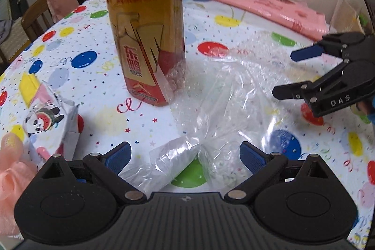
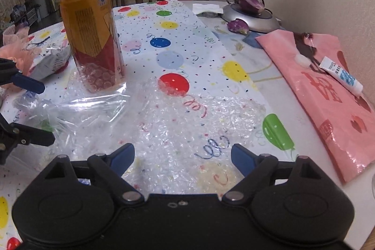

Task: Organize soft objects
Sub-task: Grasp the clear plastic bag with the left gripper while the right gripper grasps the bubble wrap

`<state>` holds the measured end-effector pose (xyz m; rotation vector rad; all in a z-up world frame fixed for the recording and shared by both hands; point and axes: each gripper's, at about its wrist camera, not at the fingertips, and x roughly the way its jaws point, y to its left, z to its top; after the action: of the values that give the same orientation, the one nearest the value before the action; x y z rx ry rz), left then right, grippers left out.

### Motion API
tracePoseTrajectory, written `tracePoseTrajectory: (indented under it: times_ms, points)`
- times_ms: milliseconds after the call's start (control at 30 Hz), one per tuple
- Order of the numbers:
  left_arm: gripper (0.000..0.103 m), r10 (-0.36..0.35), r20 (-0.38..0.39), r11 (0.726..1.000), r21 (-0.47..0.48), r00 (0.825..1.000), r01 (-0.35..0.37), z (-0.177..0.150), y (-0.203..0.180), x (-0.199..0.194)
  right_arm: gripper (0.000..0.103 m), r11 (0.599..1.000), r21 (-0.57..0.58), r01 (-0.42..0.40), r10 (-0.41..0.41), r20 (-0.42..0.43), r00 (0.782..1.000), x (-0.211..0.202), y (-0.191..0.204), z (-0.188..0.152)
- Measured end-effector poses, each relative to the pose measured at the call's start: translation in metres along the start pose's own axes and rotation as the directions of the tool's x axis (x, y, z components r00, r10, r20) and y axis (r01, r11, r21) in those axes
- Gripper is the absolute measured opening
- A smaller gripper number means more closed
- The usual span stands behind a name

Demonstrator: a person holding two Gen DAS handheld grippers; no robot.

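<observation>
**Both grippers open over the plastic wrap**

Your left gripper [image 1: 185, 156] is spread wide with nothing clamped; a crumpled end of the clear plastic bag [image 1: 178, 161] lies between its blue pads. Your right gripper [image 2: 182, 157] is equally wide and empty, hovering above the bubble wrap [image 2: 187, 118], a dimpled, glittery sheet lying flat on the balloon-print tablecloth [image 2: 164, 22]. Further out stands the tall bottle [image 1: 145, 39] of amber drink, its base on the plastic's edge. Only the left view shows the panda-print pouch [image 1: 44, 121] and pink mesh puff [image 1: 11, 177], cut off at near left. Only the right view shows the far silver dish [image 2: 250, 18]. The glossy pink bag [image 2: 328, 95] carries a small tube [image 2: 342, 76].
</observation>
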<state>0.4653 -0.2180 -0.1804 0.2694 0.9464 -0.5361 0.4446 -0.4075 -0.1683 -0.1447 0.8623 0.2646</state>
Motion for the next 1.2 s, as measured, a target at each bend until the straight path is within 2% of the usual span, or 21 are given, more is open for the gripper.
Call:
tracePoseTrajectory:
  times_ms: [167, 267, 433, 567, 667, 733, 800, 833, 933, 1033, 1200]
  points:
    - [0.1, -0.006, -0.022, 1.0, -0.002, 1.0, 0.006, -0.002, 0.004, 0.011, 0.088, 1.0, -0.002, -0.017, 0.017, -0.009, 1.0, 0.008, 0.003, -0.002]
    - [0.099, -0.012, -0.028, 1.0, -0.011, 1.0, 0.012, -0.002, 0.005, 0.013, 0.083, 1.0, -0.001, -0.024, 0.024, -0.018, 1.0, 0.01, 0.005, -0.005]
    - [0.09, -0.009, -0.038, 0.999, -0.04, 0.999, 0.008, -0.006, 0.007, 0.016, 0.078, 1.0, 0.001, -0.02, 0.02, -0.002, 1.0, 0.008, 0.007, -0.007]
    - [0.07, -0.001, -0.031, 0.998, -0.07, 1.0, -0.002, -0.006, 0.007, 0.012, 0.072, 1.0, -0.001, -0.015, 0.015, 0.004, 1.0, 0.006, 0.009, -0.009]
    - [0.056, -0.002, -0.026, 0.996, -0.094, 1.0, -0.001, -0.005, 0.007, 0.008, 0.064, 1.0, 0.001, -0.012, 0.012, 0.007, 1.0, 0.004, 0.013, -0.01]
    - [0.05, -0.005, -0.023, 0.995, -0.104, 1.0, 0.002, -0.004, 0.005, 0.007, 0.053, 1.0, 0.0, -0.015, 0.015, 0.008, 1.0, 0.002, 0.016, -0.009]
    - [0.035, -0.008, -0.022, 0.994, -0.107, 1.0, 0.006, -0.004, 0.003, 0.004, 0.043, 1.0, -0.003, -0.017, 0.017, 0.006, 1.0, 0.001, 0.02, -0.009]
    - [0.034, -0.01, -0.018, 0.994, -0.109, 1.0, 0.008, -0.004, 0.001, 0.003, 0.033, 1.0, -0.004, -0.017, 0.017, 0.005, 1.0, 0.0, 0.022, -0.009]
    - [0.031, -0.012, -0.009, 0.993, -0.114, 1.0, 0.011, -0.003, -0.001, -0.002, 0.015, 1.0, -0.006, -0.013, 0.013, 0.001, 1.0, -0.003, 0.027, -0.008]
    - [0.029, 0.001, 0.003, 0.993, -0.118, 1.0, 0.0, -0.004, -0.003, -0.006, 0.008, 1.0, -0.002, -0.015, 0.015, 0.003, 1.0, -0.007, 0.031, -0.01]
    - [0.028, 0.001, 0.027, 0.987, -0.158, 1.0, 0.003, -0.008, -0.004, -0.021, 0.005, 0.999, 0.034, -0.029, 0.028, 0.028, 0.999, -0.025, 0.034, -0.013]
